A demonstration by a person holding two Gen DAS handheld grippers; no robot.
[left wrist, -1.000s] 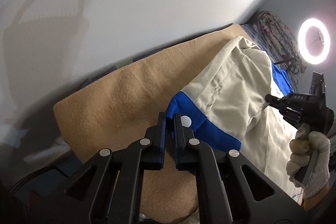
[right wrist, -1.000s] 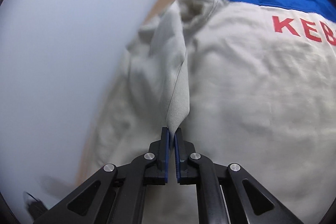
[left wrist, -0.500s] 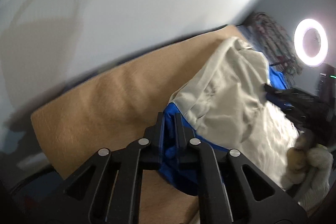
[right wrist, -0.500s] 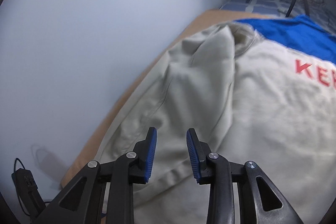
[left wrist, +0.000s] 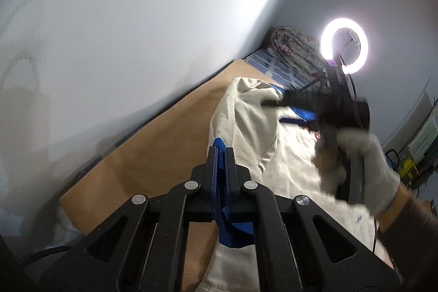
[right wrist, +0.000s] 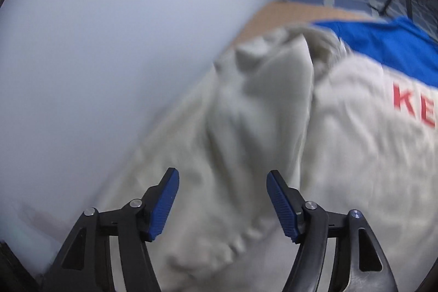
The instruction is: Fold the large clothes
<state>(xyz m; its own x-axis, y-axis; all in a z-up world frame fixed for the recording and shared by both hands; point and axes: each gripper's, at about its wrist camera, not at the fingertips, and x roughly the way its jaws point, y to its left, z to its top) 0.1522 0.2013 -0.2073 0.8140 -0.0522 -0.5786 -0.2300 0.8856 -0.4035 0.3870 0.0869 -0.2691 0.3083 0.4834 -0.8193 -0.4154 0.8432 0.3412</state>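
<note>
A pale wall (left wrist: pixel 137 32) fills most of both my views, running right along the far edge of the tan blanket (left wrist: pixel 169 144) that covers the work surface. On that blanket lies the jacket (right wrist: pixel 356 155), cream with a blue band and red letters across it; its near side is bunched into a ridge of folds next to the wall. Past the blanket's far end I see a blue checked cover (left wrist: pixel 269 64) with a rolled bundle of patterned cloth (left wrist: pixel 297 51) on it, and a lit ring lamp (left wrist: pixel 344 45) on a dark stand, which rises close behind my other tool.

My left gripper (left wrist: pixel 221 155) is clamped tight on a blue cuff (left wrist: pixel 234 230) of the jacket, the cloth pinched between the pads and hanging below them, raised off the blanket. My right gripper (right wrist: pixel 223 199) has just been opening; its blue pads stand wide apart above the cream folds with nothing between them. In the left view a gloved hand (left wrist: pixel 366 171) carries that gripper, blurred, over the jacket's middle.
</note>
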